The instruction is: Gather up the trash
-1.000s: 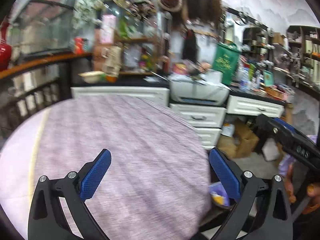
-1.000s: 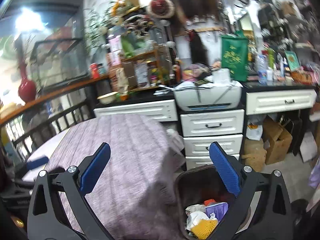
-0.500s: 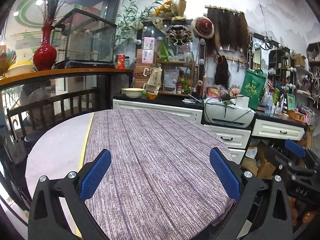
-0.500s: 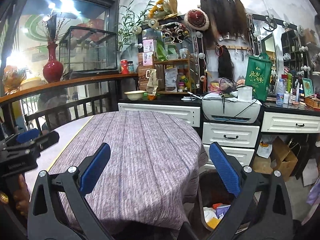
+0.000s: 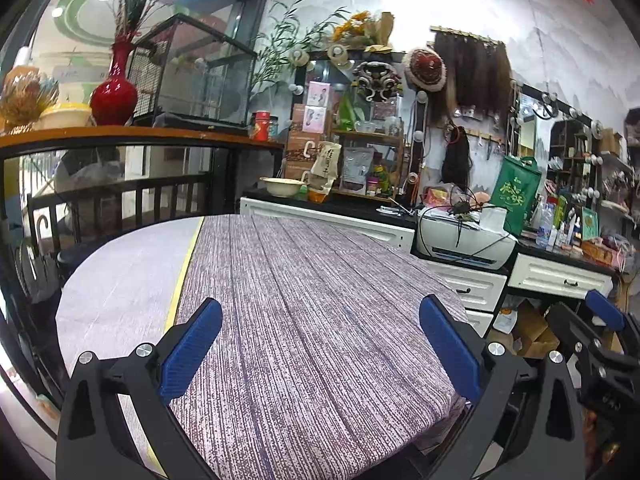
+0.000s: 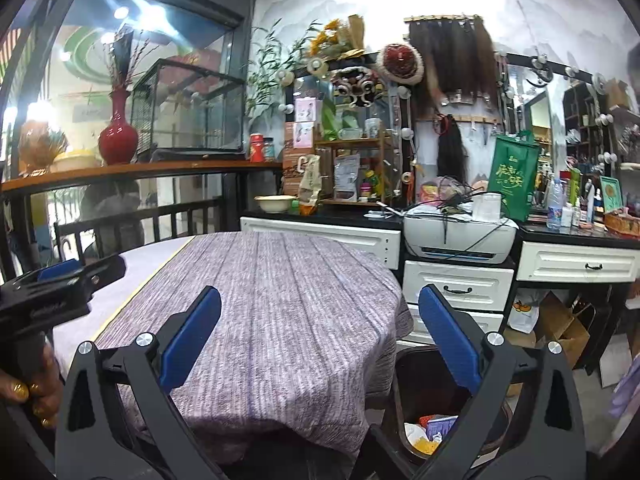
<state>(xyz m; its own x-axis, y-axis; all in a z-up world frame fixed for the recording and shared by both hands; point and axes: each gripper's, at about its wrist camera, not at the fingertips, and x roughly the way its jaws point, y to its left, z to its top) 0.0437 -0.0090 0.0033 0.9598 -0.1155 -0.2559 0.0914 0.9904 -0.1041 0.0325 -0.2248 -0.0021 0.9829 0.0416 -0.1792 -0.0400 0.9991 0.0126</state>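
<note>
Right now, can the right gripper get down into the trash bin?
Probably yes. The right gripper is open and empty, and the trash bin stands on the floor just below its right finger, beside the table. The bin's mouth is open, with only wrappers at the bottom and nothing over it.

Yellow characters on green bag [image 6: 513, 172], too blurred to read; nothing else legible
</note>
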